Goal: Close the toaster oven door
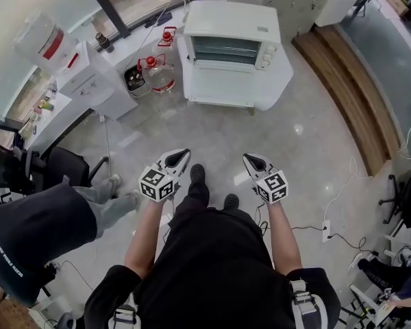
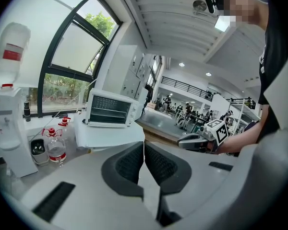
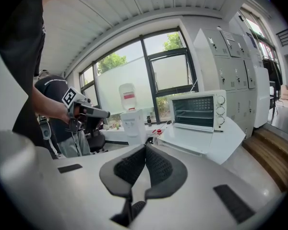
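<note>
A white toaster oven [image 1: 233, 43] stands on a white table [image 1: 277, 81] well ahead of me, its door [image 1: 225, 86] folded down flat and the rack inside showing. The same toaster oven [image 2: 110, 109] appears far off in the left gripper view and as the toaster oven [image 3: 198, 110] in the right gripper view. My left gripper [image 1: 180, 157] and right gripper [image 1: 252, 160] are held side by side near my body, far short of the oven. Both are shut, pads together, with nothing between them.
A white water dispenser [image 1: 89, 77] stands left of the oven, with two clear water bottles [image 1: 159, 70] on the floor beside it. A second person [image 1: 48, 218] stands at my left. A wooden step [image 1: 356, 94] runs along the right. Cables [image 1: 329, 228] lie on the floor.
</note>
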{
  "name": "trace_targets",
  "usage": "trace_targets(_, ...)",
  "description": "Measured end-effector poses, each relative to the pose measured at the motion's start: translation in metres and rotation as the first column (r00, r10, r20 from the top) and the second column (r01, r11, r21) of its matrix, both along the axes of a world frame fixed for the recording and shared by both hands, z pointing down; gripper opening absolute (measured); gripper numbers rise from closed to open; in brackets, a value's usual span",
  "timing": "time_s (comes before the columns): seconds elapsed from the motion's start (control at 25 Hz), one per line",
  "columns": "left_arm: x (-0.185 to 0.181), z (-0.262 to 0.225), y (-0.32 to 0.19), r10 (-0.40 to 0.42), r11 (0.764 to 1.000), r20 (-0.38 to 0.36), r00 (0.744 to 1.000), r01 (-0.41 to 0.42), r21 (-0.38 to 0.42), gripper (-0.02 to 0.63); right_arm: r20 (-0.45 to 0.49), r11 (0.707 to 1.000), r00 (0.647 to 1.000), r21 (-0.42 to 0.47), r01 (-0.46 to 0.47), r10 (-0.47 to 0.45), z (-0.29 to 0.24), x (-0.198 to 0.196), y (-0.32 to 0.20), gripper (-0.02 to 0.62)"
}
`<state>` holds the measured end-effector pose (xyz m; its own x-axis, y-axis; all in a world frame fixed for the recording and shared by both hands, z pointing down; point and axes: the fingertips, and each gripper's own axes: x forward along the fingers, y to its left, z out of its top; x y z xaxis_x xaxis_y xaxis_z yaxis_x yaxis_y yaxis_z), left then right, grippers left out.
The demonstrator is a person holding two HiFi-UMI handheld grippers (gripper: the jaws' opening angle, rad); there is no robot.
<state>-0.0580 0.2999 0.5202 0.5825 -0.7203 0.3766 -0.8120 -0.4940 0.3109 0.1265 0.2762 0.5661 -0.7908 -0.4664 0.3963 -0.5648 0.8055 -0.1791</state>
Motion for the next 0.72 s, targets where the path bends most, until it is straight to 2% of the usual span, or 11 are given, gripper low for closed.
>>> trace_targets(0.36,-0.021,0.001,-0.039,0.051,0.999,-0.027,0.998,-0.050,0.010,0.026,-0.026,0.999,0.999,0.017,-0.032,0.032,-0.003,-0.024,-0.027,0.015)
trace_targets(0.72,-0.057,0.009,-0.065,0.075,0.997,-0.035,0.997,-0.075,0.001,0.026,-0.028,0.998,0.998,0.030,-0.057,0.058,-0.004,-0.061,-0.049,0.015)
